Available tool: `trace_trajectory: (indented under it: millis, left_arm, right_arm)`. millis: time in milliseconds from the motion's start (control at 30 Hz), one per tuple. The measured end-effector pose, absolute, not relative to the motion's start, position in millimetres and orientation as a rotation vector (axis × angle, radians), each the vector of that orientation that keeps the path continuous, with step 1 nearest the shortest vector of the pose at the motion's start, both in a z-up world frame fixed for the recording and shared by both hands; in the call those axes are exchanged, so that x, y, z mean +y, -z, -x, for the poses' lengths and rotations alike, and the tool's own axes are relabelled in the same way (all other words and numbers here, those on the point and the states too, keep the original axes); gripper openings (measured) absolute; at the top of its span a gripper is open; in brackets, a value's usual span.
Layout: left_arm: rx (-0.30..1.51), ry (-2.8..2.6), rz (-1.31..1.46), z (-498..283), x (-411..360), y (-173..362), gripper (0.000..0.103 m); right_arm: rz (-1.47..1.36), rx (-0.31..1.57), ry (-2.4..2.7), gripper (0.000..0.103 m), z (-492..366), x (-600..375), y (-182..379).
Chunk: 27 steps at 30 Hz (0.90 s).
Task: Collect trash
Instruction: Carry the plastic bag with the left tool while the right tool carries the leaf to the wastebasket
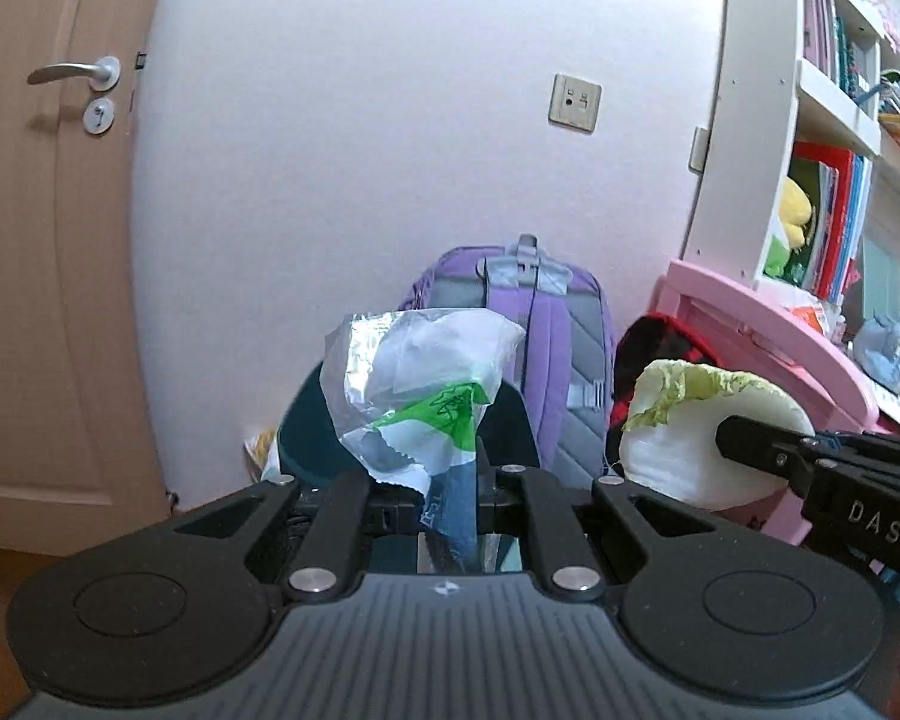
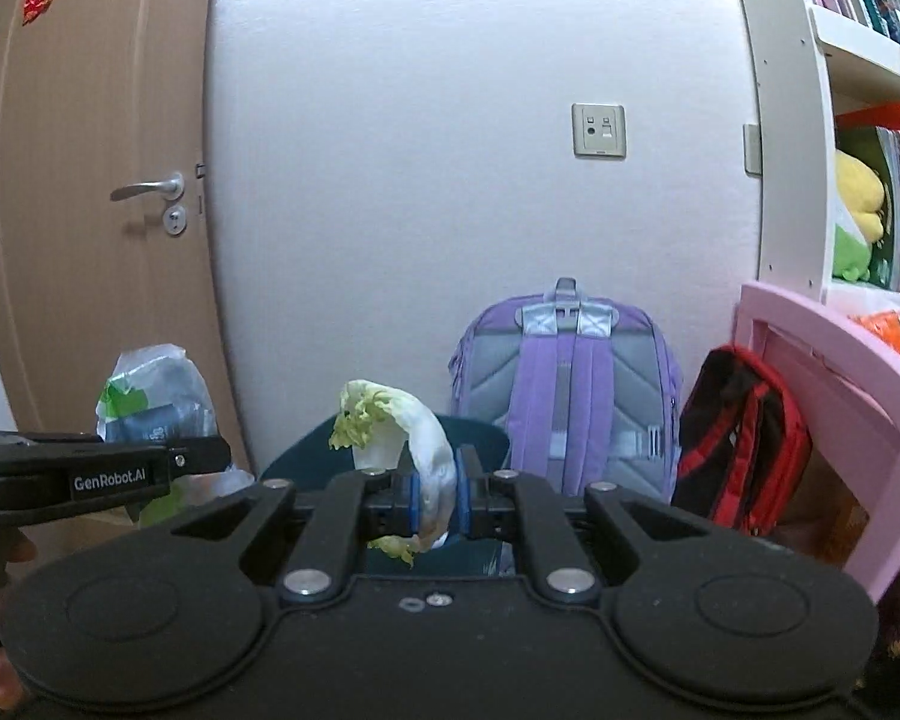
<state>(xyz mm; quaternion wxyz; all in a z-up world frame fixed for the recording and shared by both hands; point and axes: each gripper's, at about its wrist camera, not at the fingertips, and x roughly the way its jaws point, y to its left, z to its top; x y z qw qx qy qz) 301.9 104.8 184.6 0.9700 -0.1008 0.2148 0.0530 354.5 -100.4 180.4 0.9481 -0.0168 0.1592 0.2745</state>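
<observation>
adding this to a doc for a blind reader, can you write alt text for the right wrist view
The right gripper is shut on a cabbage leaf, held above a dark bin. At the left edge, the left gripper holds a plastic wrapper. Behind stand a purple backpack, a red and black bag, a white wall and a brown door.

bin point(image 1: 510, 420): mostly hidden by wrapper point(image 1: 414, 396) | bookshelf point(image 1: 840, 120): cut off right
</observation>
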Motion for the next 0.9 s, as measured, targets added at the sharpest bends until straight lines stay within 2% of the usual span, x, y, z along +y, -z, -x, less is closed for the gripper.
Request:
trace_trajectory:
  millis: [333,900]
  left_arm:
    - [0.481,-0.134,0.207,-378,136,-182,0.011]
    - [0.697,-0.130,0.208,-485,161,-93,0.012]
  right_arm:
    - [0.076,0.369,-0.543,0.010,-424,-52,-168]
    - [0.180,0.587,-0.544,0.011,-509,6,-85]
